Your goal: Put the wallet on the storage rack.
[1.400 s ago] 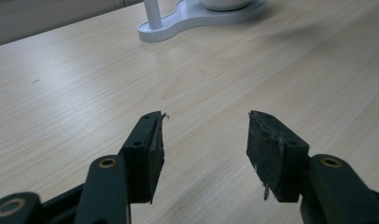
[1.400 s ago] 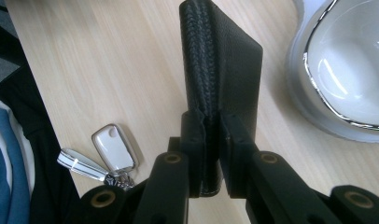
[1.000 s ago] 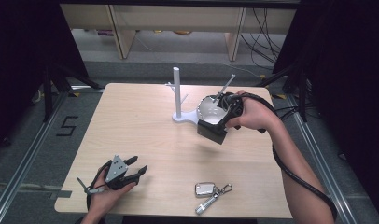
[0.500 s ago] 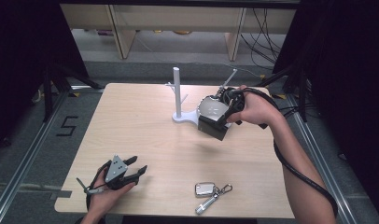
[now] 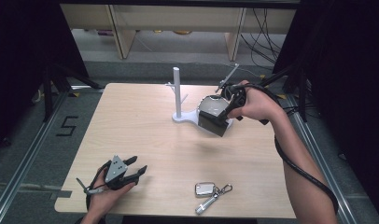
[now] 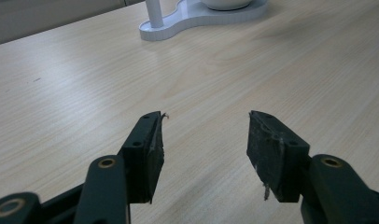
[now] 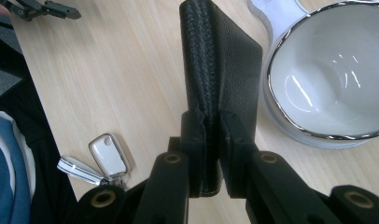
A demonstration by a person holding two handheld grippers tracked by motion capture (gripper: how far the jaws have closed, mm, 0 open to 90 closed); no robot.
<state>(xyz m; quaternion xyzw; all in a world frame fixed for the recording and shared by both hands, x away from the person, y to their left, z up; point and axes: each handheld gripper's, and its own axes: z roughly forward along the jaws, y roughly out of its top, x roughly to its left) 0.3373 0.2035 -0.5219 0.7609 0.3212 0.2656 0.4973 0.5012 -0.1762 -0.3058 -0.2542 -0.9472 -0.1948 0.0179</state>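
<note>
My right gripper (image 7: 212,122) is shut on a black leather wallet (image 7: 222,60), held above the table beside a white bowl (image 7: 332,70). From above, the wallet (image 5: 213,124) hangs in front of the bowl (image 5: 214,105), which sits on a white stand's base (image 5: 187,117) with an upright post (image 5: 177,88). My left gripper (image 5: 135,167) rests low at the near left corner, jaws open with nothing between them; its fingers (image 6: 148,149) frame bare wood. A key fob with keys (image 5: 208,192) lies near the front edge.
The wooden table (image 5: 131,121) is bare across its left and middle. The stand's base (image 6: 197,16) appears far ahead in the left gripper view. The key fob (image 7: 108,156) lies below the wallet in the right gripper view. Dark frames and cables flank the table.
The right hand has shifted slightly with the wallet near the bowl. The left gripper has stayed where it was.
</note>
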